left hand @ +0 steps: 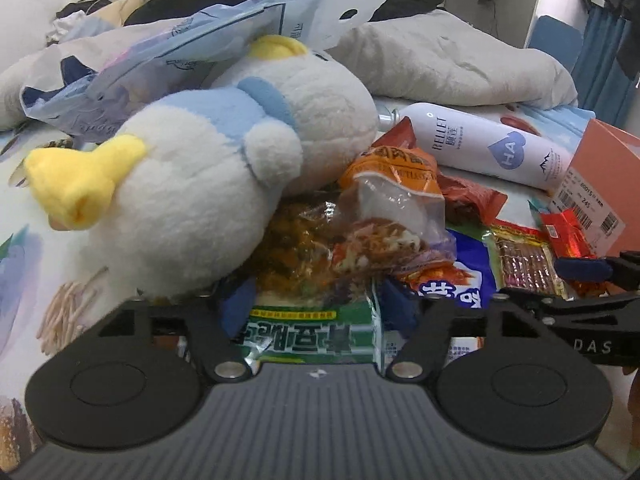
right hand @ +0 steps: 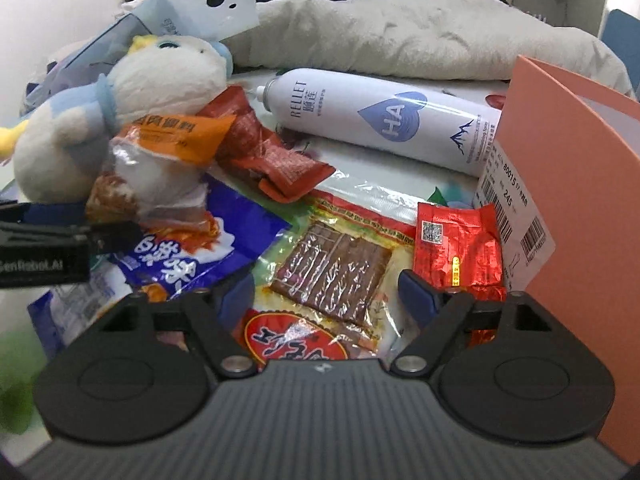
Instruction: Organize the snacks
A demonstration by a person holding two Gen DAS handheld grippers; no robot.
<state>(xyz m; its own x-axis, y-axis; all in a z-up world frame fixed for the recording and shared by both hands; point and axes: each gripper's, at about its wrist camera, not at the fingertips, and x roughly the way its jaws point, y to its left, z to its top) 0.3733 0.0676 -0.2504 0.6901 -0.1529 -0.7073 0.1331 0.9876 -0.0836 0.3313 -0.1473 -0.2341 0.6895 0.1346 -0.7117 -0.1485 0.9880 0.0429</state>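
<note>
Snack packets lie in a heap on a printed bed sheet. In the left wrist view my left gripper [left hand: 316, 304] is open, its blue pads on either side of a green packet [left hand: 308, 328], below a clear bag of mixed snack [left hand: 360, 248]. In the right wrist view my right gripper [right hand: 326, 300] is open over a clear packet of brown spicy strips [right hand: 332, 272]. A red foil packet [right hand: 456, 248] lies just beyond its right finger. A blue packet [right hand: 188, 256] and an orange-topped bag [right hand: 176, 136] lie to the left. The left gripper [right hand: 108, 236] also shows there.
A white and blue plush toy [left hand: 192, 184] lies against the heap on the left. A white spray can [right hand: 384, 120] lies behind the snacks. A salmon-coloured box [right hand: 560, 200] stands at the right. A grey pillow [left hand: 448, 60], plastic bags and clothes are behind.
</note>
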